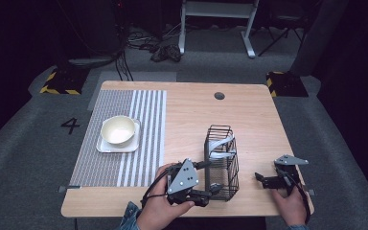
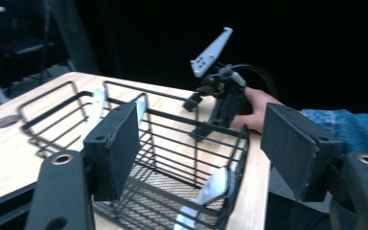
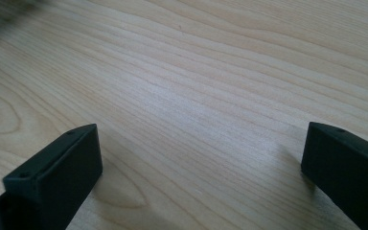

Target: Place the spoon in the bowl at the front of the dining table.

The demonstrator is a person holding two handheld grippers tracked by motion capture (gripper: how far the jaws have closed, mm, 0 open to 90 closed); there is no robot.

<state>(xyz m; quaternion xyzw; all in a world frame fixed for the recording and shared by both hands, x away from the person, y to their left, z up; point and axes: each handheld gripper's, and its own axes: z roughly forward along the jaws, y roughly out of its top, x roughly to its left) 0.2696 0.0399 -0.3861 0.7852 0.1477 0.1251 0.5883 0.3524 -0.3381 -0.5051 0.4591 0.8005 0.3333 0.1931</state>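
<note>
A black wire basket [image 1: 234, 168] stands lengthwise on the wooden table [image 1: 258, 120], right of the middle. In it lie white utensils [image 1: 221, 146], one leaning at the near end [image 2: 213, 186] and one at the far end [image 2: 96, 106]. My left gripper [image 1: 209, 178] is at the basket's near left corner. It is open, its jaws set wide across the basket rim [image 2: 172, 115], gripping nothing. My right gripper [image 1: 261, 180] rests right of the basket near the table's front edge. It is open over bare wood [image 3: 201, 120]. The left gripper view catches that gripper beyond the basket, held by a hand [image 2: 255, 106].
A cream bowl [image 1: 118, 129] sits on a white square plate [image 1: 106, 146] on a striped placemat [image 1: 105, 165] covering the table's left half. A round cable hole [image 1: 219, 96] lies at the far edge. Beyond the table, desk legs [image 1: 247, 38] and cables [image 1: 165, 51] stand on the floor.
</note>
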